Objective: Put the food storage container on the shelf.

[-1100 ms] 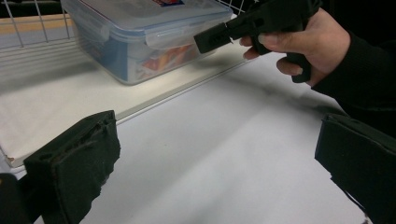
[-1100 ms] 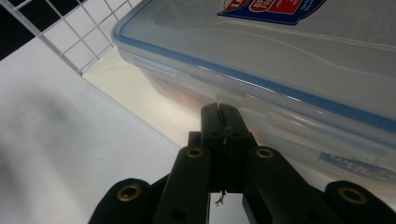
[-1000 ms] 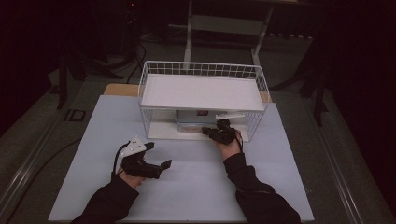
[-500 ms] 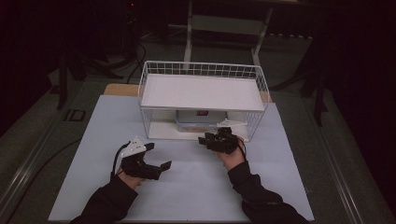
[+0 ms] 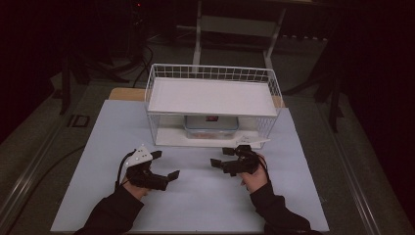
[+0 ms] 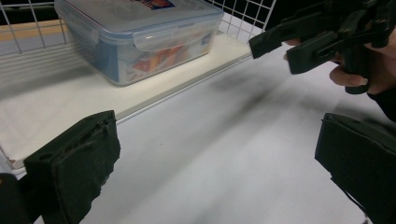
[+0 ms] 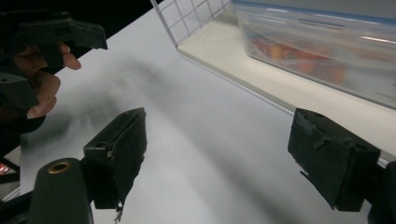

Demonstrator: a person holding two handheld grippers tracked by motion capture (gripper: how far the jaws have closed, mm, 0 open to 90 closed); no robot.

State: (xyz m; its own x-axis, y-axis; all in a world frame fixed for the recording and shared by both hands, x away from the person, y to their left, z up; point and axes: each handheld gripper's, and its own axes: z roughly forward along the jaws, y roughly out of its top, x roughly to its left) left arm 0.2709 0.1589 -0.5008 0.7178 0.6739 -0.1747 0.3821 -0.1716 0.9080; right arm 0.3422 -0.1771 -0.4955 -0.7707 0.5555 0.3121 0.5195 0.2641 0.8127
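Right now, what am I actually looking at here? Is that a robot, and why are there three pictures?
No robot: a person at a table holds a hand-worked tool in each hand, the left gripper and the right gripper. Each has two black jaws, both spread open and holding nothing. The high view is taken from above the person, looking down at the white table. The other two come from small cameras riding on each gripper, looking out between its own jaws; each also catches the other hand farther off. On the table stands a white wire rack with a flat shelf on top. Under that shelf sits a clear plastic box with a snap-on lid and something orange inside.
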